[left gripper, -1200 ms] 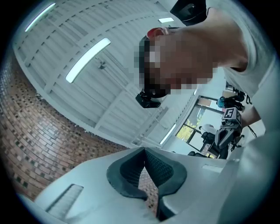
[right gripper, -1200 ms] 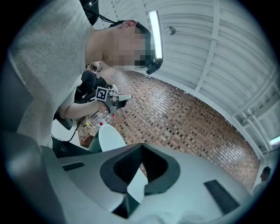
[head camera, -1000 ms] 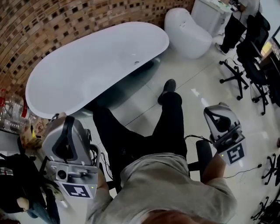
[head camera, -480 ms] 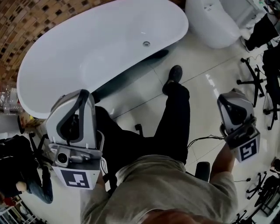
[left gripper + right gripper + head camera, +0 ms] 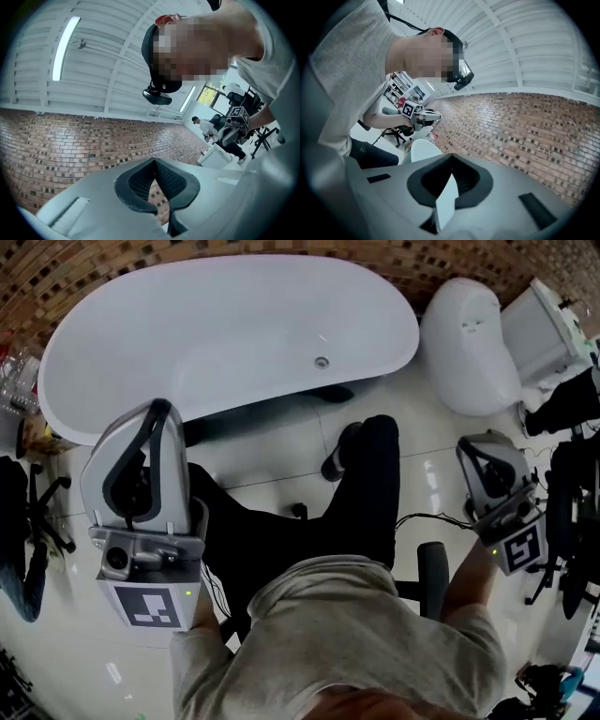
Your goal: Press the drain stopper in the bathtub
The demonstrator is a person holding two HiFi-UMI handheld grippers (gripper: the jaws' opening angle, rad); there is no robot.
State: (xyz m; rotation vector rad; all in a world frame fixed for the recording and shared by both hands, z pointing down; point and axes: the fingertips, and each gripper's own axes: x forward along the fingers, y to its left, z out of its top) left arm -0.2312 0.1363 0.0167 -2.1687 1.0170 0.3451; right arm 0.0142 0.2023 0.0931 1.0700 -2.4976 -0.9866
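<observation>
A small, round, silvery drain stopper (image 5: 322, 362) sits in the floor of the white oval bathtub (image 5: 187, 334). The left gripper (image 5: 157, 411) and right gripper (image 5: 472, 450) hover well clear, fingertips together, holding nothing.

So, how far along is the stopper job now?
Done: apparently nothing; the small round metal drain stopper lies in the white oval bathtub with no gripper near. In hand: nothing; the left gripper and the right gripper are shut, empty, held beside the person. Left: reach down and press it.

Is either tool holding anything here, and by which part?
Nothing is held: the left tool and the right tool both have jaws closed on nothing, clear of the bathtub.
</observation>
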